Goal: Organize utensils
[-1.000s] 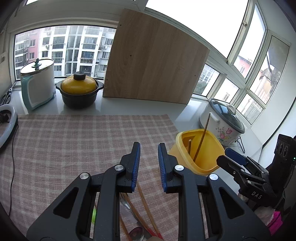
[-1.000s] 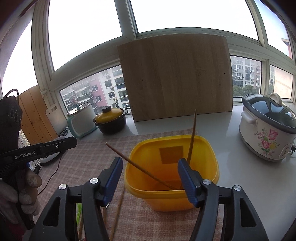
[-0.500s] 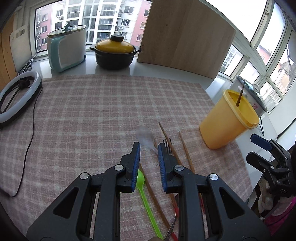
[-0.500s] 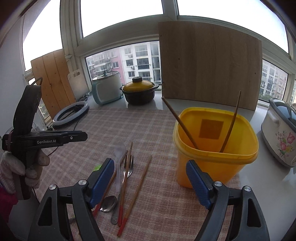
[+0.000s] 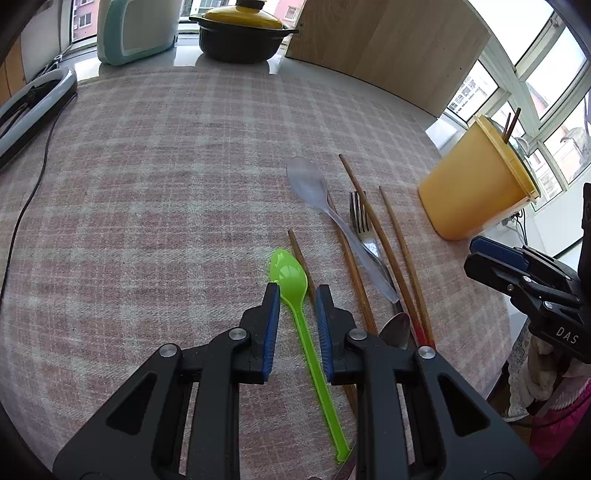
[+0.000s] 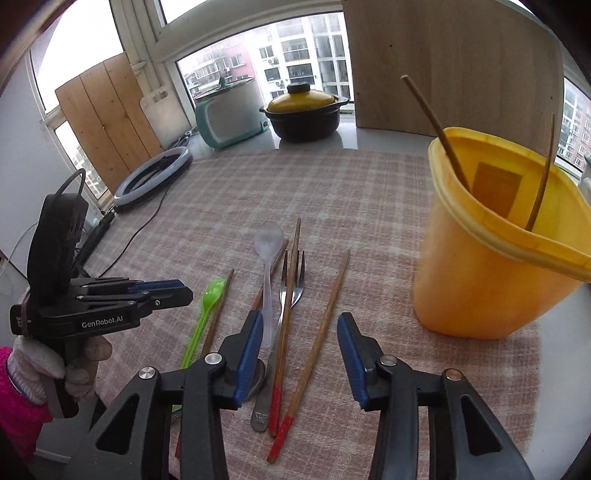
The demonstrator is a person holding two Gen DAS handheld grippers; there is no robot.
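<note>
A green plastic spoon (image 5: 291, 280) lies on the checked cloth (image 5: 166, 177); my left gripper (image 5: 295, 291) is open just above it, one finger on each side of its neck. It also shows in the right wrist view (image 6: 208, 299). Beside it lie a clear spoon (image 5: 314, 188), a metal fork (image 5: 362, 225) and several wooden chopsticks (image 5: 399, 243). My right gripper (image 6: 300, 325) is wide open and empty above a red-tipped chopstick (image 6: 314, 350). The yellow tub (image 6: 491, 251) at the right holds two chopsticks.
A black pot with a yellow lid (image 5: 240, 33), a teal cooker (image 5: 136, 29) and a leaning wooden board (image 5: 388, 48) stand at the back. A ring light (image 5: 29, 107) with a cable lies at the left. The table edge is close on the right.
Both grippers have tilted down from the window toward the cloth. My left gripper has come down over the green spoon; my right has drawn back from the tub over the chopsticks.
</note>
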